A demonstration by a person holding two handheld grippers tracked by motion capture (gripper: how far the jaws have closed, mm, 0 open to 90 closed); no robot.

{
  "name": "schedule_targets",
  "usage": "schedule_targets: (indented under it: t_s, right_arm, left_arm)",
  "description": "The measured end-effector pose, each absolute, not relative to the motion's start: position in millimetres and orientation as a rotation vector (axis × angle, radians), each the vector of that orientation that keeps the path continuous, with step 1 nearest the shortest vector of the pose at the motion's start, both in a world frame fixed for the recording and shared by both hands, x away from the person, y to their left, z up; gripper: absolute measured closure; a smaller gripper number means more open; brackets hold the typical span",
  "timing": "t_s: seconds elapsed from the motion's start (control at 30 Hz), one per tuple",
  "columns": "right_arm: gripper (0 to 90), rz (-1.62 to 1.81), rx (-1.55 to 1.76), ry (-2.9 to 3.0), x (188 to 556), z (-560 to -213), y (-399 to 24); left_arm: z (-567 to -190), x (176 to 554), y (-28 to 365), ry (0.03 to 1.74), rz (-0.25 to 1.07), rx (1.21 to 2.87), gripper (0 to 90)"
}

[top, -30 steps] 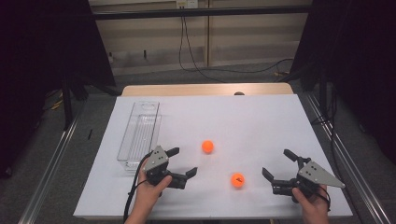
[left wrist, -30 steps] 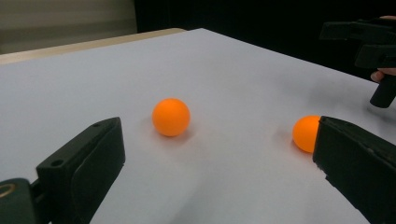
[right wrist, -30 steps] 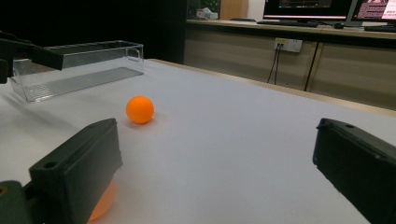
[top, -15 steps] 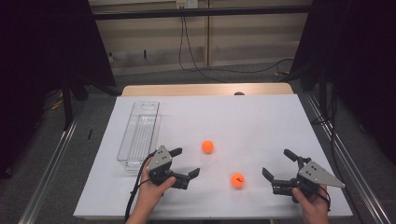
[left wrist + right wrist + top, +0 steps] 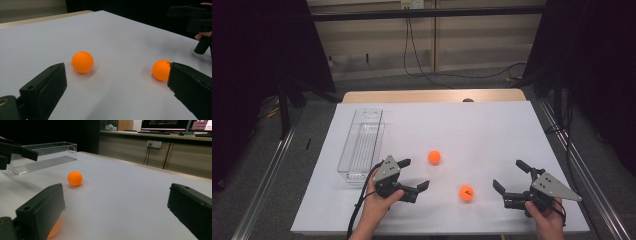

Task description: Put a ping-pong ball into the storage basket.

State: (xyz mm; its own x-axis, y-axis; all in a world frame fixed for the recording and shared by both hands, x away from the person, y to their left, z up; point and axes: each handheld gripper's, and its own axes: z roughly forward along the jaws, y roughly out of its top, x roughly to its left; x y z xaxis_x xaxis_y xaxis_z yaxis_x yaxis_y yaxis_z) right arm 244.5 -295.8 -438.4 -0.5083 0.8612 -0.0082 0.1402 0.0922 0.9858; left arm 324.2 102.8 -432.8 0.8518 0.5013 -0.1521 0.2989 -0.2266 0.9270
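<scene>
Both claws gape empty, left gripper (image 5: pixel 416 174) facing the far orange ball (image 5: pixel 434 157) mid-table and right gripper (image 5: pixel 508 176) beside the near orange ball (image 5: pixel 466 193), so a glancing jaw likely sends either ball rolling off the white table (image 5: pixel 492 130).

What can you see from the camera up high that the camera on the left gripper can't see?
The high view alone takes in the clear plastic tray, the person's hands and the floor around the table. The left gripper view alone gives a close look between its own open jaws. Both show the two orange balls, the far ball and the near ball, on the white table, plus the right gripper.
</scene>
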Motion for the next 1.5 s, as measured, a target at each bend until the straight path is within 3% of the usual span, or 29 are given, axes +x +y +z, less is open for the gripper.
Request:
schedule_targets:
  t_s: [1.5]
  right_arm:
    - [0.5,1.468,0.995,1.74,244.4,-438.4,-296.3]
  left_arm:
    - [-437.7,328.2,78.1,0.597,0.157,1.887,2.6]
